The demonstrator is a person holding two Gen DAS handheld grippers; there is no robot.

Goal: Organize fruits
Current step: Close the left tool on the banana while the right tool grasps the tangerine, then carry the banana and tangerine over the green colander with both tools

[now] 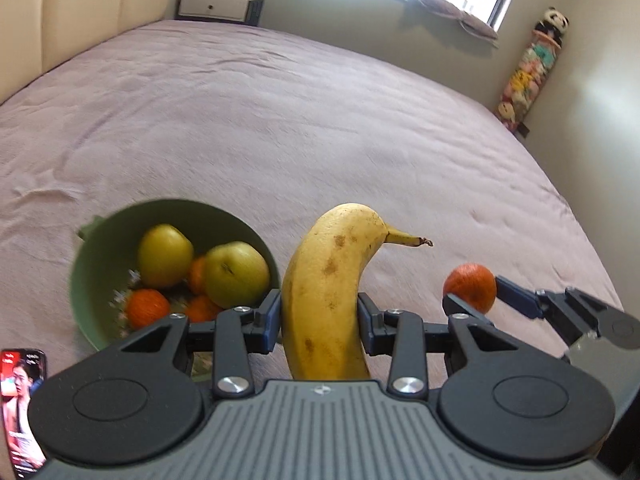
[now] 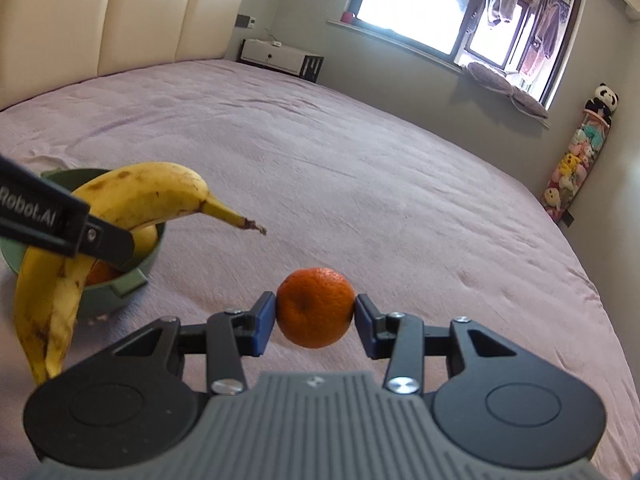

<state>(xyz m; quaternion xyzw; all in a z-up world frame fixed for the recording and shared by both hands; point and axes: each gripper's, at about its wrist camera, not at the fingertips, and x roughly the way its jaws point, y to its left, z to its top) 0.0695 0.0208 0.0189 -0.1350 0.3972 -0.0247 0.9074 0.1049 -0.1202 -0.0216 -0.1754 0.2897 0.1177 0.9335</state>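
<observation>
My left gripper (image 1: 319, 320) is shut on a yellow banana (image 1: 328, 292), held upright above the bed, just right of a green bowl (image 1: 86, 264). The bowl holds two yellow-green apples (image 1: 236, 274) and several tangerines (image 1: 146, 307). My right gripper (image 2: 315, 320) is shut on a tangerine (image 2: 315, 307), held above the bed to the right of the banana (image 2: 132, 200) and the bowl (image 2: 150, 258). The right gripper (image 1: 472, 294) with its tangerine (image 1: 470, 286) also shows in the left wrist view.
A wide pink bedspread (image 1: 320, 120) lies under everything. A phone (image 1: 22, 408) with a lit screen lies at the bed's near left. A cream headboard (image 2: 100, 28), a white nightstand (image 2: 280, 58) and a window (image 2: 460, 8) stand beyond.
</observation>
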